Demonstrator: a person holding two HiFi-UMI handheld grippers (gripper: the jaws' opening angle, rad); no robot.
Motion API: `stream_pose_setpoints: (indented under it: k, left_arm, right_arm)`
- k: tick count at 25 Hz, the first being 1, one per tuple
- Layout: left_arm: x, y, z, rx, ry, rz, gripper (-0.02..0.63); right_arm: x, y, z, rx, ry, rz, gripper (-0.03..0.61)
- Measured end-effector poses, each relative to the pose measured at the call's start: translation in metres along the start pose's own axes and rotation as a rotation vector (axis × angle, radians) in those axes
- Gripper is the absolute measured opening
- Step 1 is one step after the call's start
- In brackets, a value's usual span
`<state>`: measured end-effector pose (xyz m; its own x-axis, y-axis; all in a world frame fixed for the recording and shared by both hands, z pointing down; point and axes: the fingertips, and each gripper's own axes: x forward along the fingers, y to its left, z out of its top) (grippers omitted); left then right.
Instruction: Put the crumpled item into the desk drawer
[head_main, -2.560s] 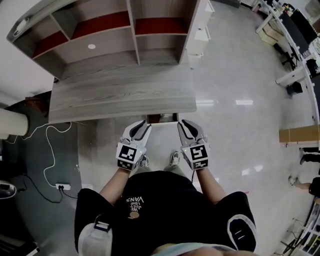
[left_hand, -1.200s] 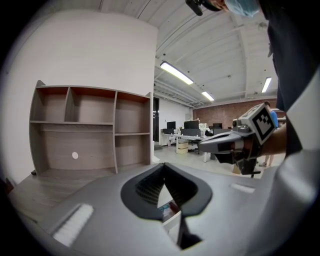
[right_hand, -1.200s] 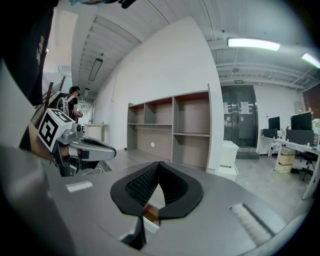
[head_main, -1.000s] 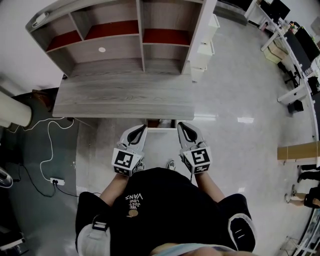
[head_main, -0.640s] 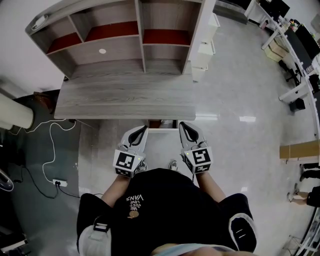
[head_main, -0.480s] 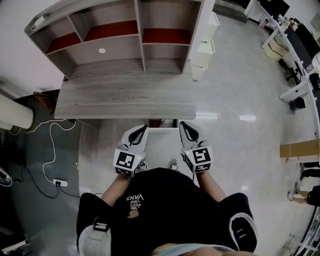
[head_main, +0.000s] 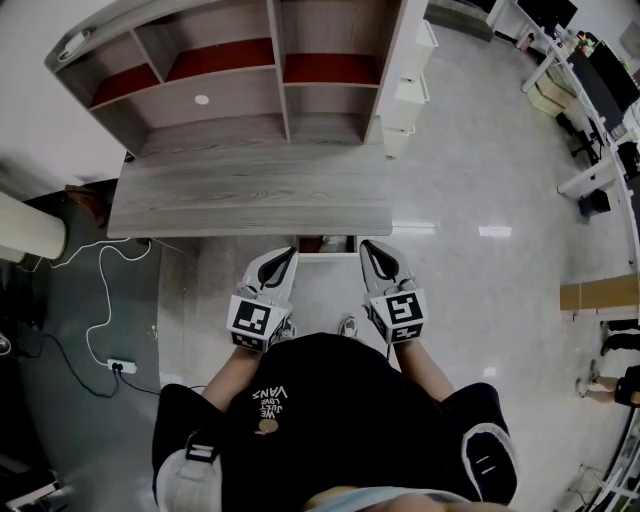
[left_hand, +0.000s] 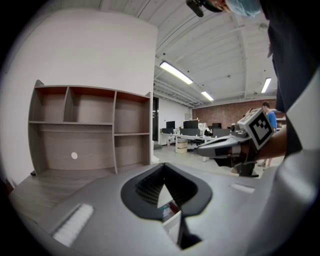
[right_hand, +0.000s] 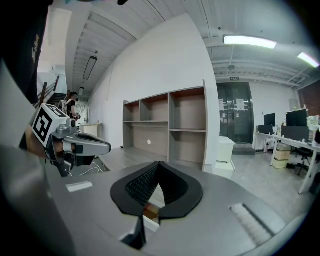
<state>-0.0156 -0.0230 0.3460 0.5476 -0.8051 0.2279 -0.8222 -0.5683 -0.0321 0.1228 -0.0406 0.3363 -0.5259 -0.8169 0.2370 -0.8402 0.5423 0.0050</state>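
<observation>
Head view shows one desk (head_main: 250, 190) with one drawer (head_main: 338, 255) ajar at its front edge; gripper views show left gripper (head_main: 284, 258) and right gripper (head_main: 372, 251) pinched together, empty.

Grey wood-grain shelf unit (head_main: 270, 70) at 12 o'clock, red strips in upper bays. White cabinet (head_main: 410, 70) at 1 o'clock. Glossy pale floor (head_main: 480, 150) from 2 to 4 o'clock; office desks (head_main: 590, 70) far at 2. White cable (head_main: 100, 290) and power strip (head_main: 122, 367) at 8 o'clock on darker flooring, possibly a mat. White wall (left_hand: 90, 50), ceiling strip lights (right_hand: 248, 41).
</observation>
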Motion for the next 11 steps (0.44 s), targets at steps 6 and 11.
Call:
stream_pose_setpoints:
  k: [6, 11]
  left_arm:
    - [0.0008, 0.0004, -0.0008, 0.000, 0.001, -0.001, 0.052]
    - [0.0011, 0.0021, -0.0068, 0.009, 0.030, 0.003, 0.052]
  right_arm:
    - [0.0009, 0.0002, -0.0008, 0.002, -0.001, 0.002, 0.002]
    - [0.0029, 0.0006, -0.0028, 0.007, 0.001, 0.002, 0.002]
